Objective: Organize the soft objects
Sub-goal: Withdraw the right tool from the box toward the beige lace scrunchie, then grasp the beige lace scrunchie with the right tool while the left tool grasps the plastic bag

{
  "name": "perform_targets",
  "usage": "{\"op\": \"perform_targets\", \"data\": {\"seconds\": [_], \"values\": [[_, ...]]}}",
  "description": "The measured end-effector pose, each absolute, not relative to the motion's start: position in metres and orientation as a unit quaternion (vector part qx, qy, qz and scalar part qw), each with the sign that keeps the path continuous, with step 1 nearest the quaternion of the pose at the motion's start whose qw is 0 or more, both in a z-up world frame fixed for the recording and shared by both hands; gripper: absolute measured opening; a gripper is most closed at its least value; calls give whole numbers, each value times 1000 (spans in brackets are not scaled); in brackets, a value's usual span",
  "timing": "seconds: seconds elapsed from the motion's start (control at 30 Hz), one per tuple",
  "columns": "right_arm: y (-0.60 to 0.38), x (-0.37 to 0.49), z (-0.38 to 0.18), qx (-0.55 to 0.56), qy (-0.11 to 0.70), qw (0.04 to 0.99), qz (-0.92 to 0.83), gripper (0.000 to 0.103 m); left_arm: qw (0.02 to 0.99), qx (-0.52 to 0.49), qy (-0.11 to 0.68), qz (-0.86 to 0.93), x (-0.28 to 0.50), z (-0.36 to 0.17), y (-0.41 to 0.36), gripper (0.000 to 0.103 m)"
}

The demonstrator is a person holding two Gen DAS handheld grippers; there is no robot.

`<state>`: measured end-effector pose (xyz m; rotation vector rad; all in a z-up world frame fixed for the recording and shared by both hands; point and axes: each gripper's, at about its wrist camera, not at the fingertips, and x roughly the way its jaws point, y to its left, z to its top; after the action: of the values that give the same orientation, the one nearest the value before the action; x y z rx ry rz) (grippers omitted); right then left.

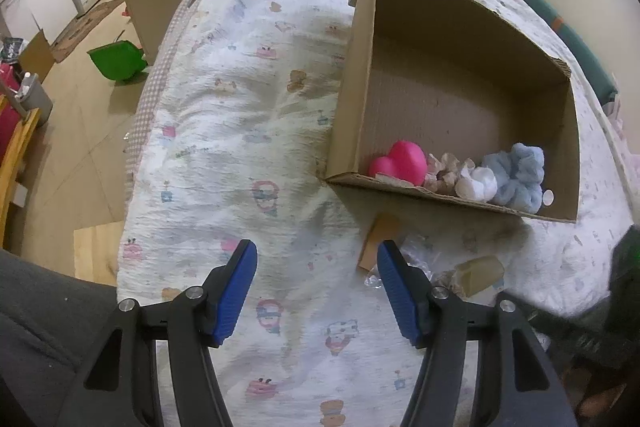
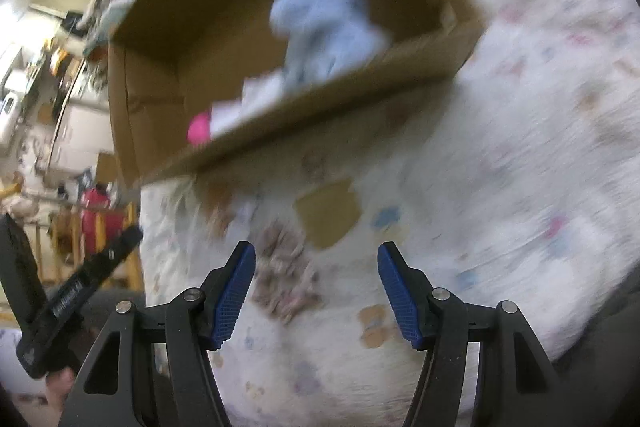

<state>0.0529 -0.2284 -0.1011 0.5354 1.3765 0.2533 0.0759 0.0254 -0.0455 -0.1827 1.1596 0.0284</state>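
Note:
An open cardboard box (image 1: 460, 39) lies on a white printed quilt (image 1: 248, 131). Along its near wall sit a pink heart toy (image 1: 400, 161), a beige crumpled soft piece (image 1: 442, 173), a white soft ball (image 1: 478, 185) and a light blue fluffy toy (image 1: 518, 177). My left gripper (image 1: 316, 291) is open and empty over the quilt, in front of the box. The right wrist view is blurred: the box (image 2: 304, 107), the blue toy (image 2: 324, 27) and the pink heart (image 2: 199, 131) show. My right gripper (image 2: 316, 291) is open, just above a brownish patterned soft thing (image 2: 284, 279) on the quilt.
A cardboard scrap (image 1: 380, 239), clear plastic wrap (image 1: 416, 259) and a pale block (image 1: 480, 273) lie before the box. The quilt's left edge drops to the floor with a green bin (image 1: 116, 61). The left gripper's handle (image 2: 60, 299) shows at the right view's lower left.

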Motion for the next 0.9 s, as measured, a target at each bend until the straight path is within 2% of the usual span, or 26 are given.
{"op": "perform_targets", "data": {"seconds": [0.17, 0.3, 0.33, 0.4, 0.53, 0.57, 0.63, 0.9], "values": [[-191, 57, -113, 178, 647, 728, 136, 67, 830, -86, 552, 14, 80, -49, 23, 59], [-169, 58, -123, 182, 657, 714, 160, 64, 828, -92, 553, 20, 81, -49, 26, 59], [-163, 58, -125, 172, 660, 714, 160, 57, 828, -94, 553, 22, 81, -50, 28, 59], [-154, 59, -129, 148, 663, 718, 154, 50, 826, -101, 555, 24, 82, -51, 31, 59], [-151, 60, -132, 119, 665, 723, 145, 20, 821, -115, 558, 29, 82, -53, 37, 59], [-152, 59, -132, 116, 665, 724, 141, 17, 821, -118, 558, 28, 82, -53, 37, 59], [-155, 60, -132, 125, 664, 723, 144, 14, 821, -118, 558, 26, 82, -52, 36, 59], [-183, 44, -87, 165, 636, 735, 170, 13, 824, -100, 557, 6, 77, -50, 28, 59]]}}
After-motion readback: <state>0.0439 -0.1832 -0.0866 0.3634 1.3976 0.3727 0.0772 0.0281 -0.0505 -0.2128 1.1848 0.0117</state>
